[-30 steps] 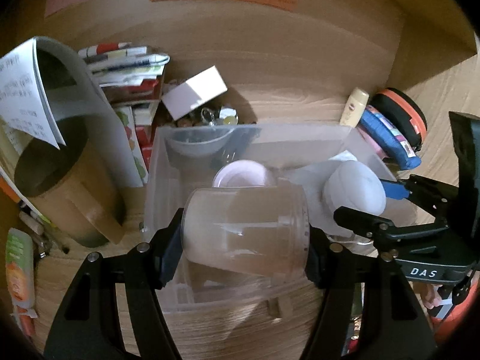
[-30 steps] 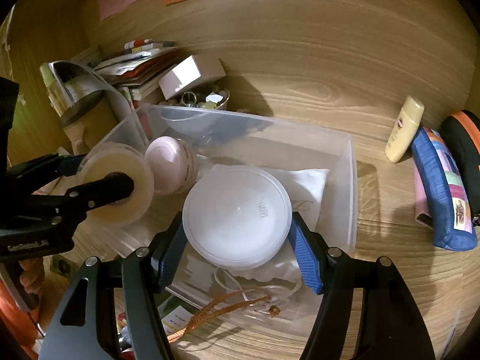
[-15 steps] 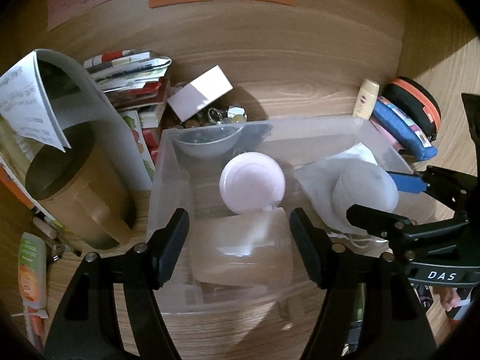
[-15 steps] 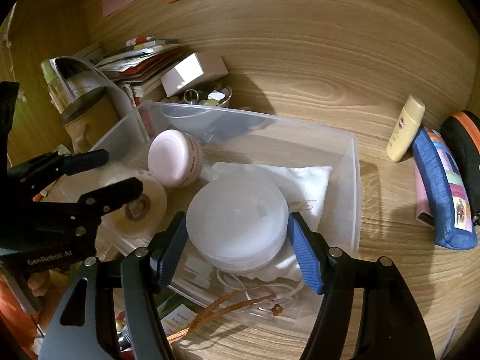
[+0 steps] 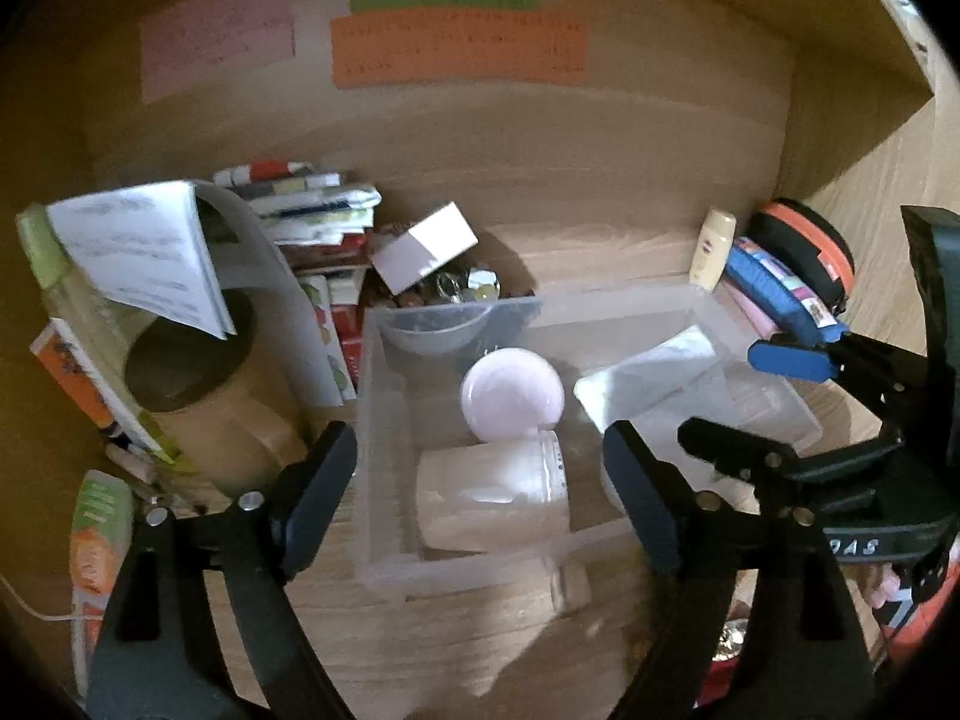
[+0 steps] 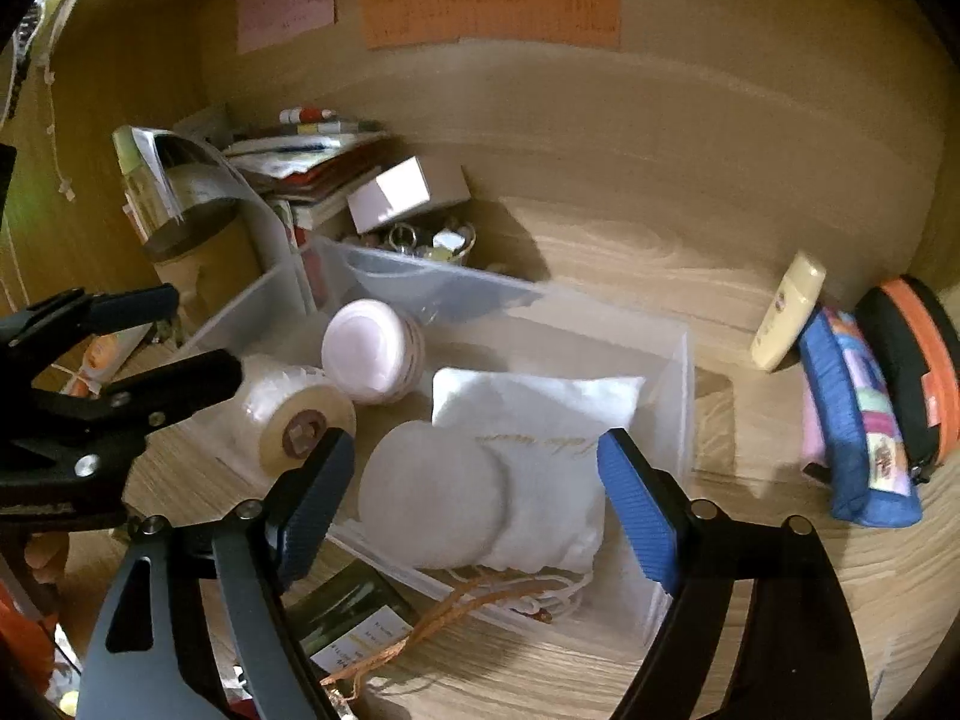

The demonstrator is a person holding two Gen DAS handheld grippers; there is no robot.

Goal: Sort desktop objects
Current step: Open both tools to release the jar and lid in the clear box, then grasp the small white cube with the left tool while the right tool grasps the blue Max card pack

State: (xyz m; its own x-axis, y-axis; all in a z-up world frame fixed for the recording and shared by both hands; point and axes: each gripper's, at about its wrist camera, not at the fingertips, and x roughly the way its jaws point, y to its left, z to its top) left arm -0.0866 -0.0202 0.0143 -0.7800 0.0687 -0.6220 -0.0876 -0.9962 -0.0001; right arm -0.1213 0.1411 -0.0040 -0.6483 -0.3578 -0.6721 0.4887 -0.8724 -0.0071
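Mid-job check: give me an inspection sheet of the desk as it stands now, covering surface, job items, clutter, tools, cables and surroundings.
Surface: wooden desk, crowded at the left and right edges.
Job's things: clear bin holds a clear jar on its side, a pink round case, a white round container and a white pouch.
Clutter: paper stack, white box, tan jug, cream bottle, blue pencil case, black-and-orange case.
Grippers: left tool open, empty, over the jar; right tool open, empty, over the white container.
Cables: orange cord by the bin's near edge.
Surroundings: sticky notes on the wooden back panel.
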